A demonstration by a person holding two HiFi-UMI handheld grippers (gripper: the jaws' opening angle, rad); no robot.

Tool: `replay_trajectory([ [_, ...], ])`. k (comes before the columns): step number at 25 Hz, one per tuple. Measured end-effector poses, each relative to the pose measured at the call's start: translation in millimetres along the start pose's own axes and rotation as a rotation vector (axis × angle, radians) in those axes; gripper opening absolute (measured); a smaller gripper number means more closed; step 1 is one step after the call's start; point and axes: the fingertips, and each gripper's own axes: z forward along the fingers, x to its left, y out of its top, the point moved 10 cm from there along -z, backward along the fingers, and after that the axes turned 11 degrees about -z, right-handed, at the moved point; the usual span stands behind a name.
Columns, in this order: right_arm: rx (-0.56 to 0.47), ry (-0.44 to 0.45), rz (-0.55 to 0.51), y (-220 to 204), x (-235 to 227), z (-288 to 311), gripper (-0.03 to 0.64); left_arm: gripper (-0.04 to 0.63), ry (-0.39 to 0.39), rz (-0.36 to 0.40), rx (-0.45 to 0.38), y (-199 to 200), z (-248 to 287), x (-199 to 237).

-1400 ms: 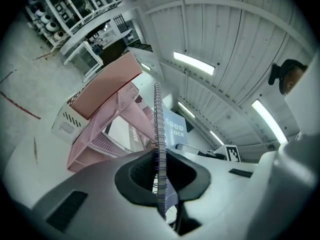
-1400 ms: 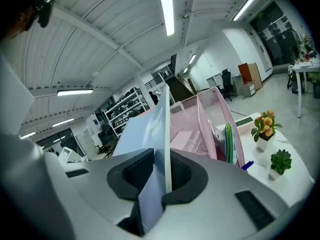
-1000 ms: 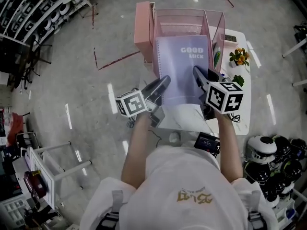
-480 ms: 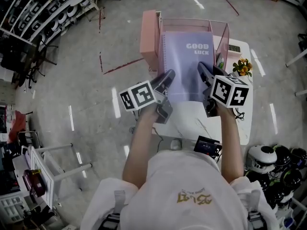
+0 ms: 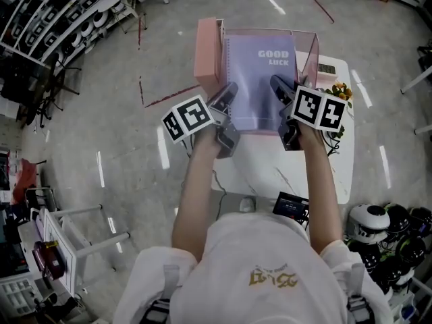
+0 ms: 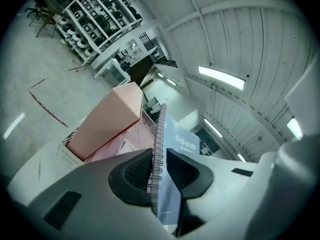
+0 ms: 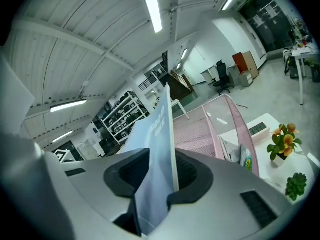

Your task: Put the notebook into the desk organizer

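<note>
A lilac spiral notebook (image 5: 260, 79) printed "GOOD LUCK" stands on edge inside the pink mesh desk organizer (image 5: 305, 40) at the table's far end. My left gripper (image 5: 228, 94) is at its spiral edge and my right gripper (image 5: 278, 90) at its plain edge. In the left gripper view the wire spiral (image 6: 160, 134) runs between the pads, and the jaws of the left gripper (image 6: 159, 171) are opening. In the right gripper view the notebook's edge (image 7: 155, 129) stands between the pads with a dark gap beside it, and the jaws of the right gripper (image 7: 160, 174) are opening too.
A closed pink box section (image 5: 206, 46) forms the organizer's left side. On the white table (image 5: 337, 174) stand a small pot of orange flowers (image 5: 339, 92) and a small clock (image 5: 327, 68). A black device (image 5: 291, 204) sits at the near edge. Helmets (image 5: 378, 228) lie on the floor to the right.
Both grippers carried the notebook forward and down into the organizer. Its lower edge now sits inside the pink frame instead of hanging over the table.
</note>
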Motion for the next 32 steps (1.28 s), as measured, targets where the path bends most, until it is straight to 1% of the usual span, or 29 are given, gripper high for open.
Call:
replay_trajectory([
  [1, -0.004, 0.000, -0.005, -1.0, 0.3, 0.8, 0.137, 0.101, -0.013, -0.002, -0.003, -0.6, 1.9, -1.2],
  [2, -0.009, -0.004, -0.013, -1.9, 1.2, 1.4, 0.167, 0.149, -0.023, 0.005, -0.002, -1.3, 3.8, -3.5],
  [3, -0.012, -0.012, -0.024, -2.3, 2.6, 2.0, 0.167, 0.187, -0.022, 0.022, -0.001, -1.9, 5.7, -6.4],
  [4, -0.012, -0.020, -0.037, -2.6, 4.7, 3.0, 0.170, 0.202, -0.010, 0.045, 0.001, -2.6, 7.0, -9.0],
  [6, -0.002, -0.030, -0.055, -3.9, 10.3, 6.0, 0.216, 0.227, 0.019, 0.088, -0.001, -4.1, 6.4, -11.7],
  [8, 0.013, -0.028, -0.059, -4.7, 14.8, 9.4, 0.233, 0.254, 0.038, 0.119, -0.002, -4.8, 4.2, -12.4],
  [11, 0.035, -0.016, -0.057, -3.1, 17.0, 12.8, 0.261, 0.291, 0.052, 0.146, 0.006, -4.5, 5.3, -14.2],
  [14, 0.070, 0.014, -0.041, 1.0, 14.8, 16.7, 0.284, 0.311, 0.067, 0.164, 0.019, -4.3, 8.0, -16.3],
  [16, 0.103, 0.039, -0.048, 8.5, 12.6, 21.1, 0.285, 0.311, 0.085, 0.183, 0.021, -2.8, 10.7, -17.9],
  [18, 0.145, 0.050, -0.094, 18.5, 11.0, 24.9, 0.290, 0.299, 0.115, 0.204, 0.023, -0.6, 13.2, -18.4],
  [20, 0.204, 0.027, -0.172, 25.3, 6.9, 28.9, 0.290, 0.244, 0.151, 0.224, 0.034, 1.3, 14.1, -16.8],
  [22, 0.264, 0.006, -0.223, 27.2, -0.1, 31.2, 0.291, 0.225, 0.172, 0.253, 0.064, 0.0, 16.3, -15.7],
  [24, 0.295, -0.010, -0.247, 26.4, -6.1, 30.0, 0.301, 0.233, 0.187, 0.306, 0.097, -4.4, 19.3, -17.5],
  [26, 0.316, -0.040, -0.282, 22.3, -11.0, 29.3, 0.331, 0.253, 0.200, 0.384, 0.120, -8.3, 20.7, -21.4],
  [27, 0.324, -0.057, -0.300, 19.8, -13.3, 29.6, 0.330, 0.257, 0.207, 0.425, 0.131, -9.5, 21.4, -23.5],
  [28, 0.331, -0.074, -0.317, 18.0, -15.3, 30.0, 0.364, 0.267, 0.216, 0.463, 0.144, -10.4, 22.5, -25.3],
  [29, 0.333, -0.085, -0.332, 17.0, -16.6, 30.3, 0.364, 0.273, 0.225, 0.492, 0.156, -11.5, 23.7, -26.7],
  [32, 0.310, -0.083, -0.351, 17.3, -14.5, 28.2, 0.362, 0.267, 0.244, 0.539, 0.164, -15.0, 24.1, -27.4],
])
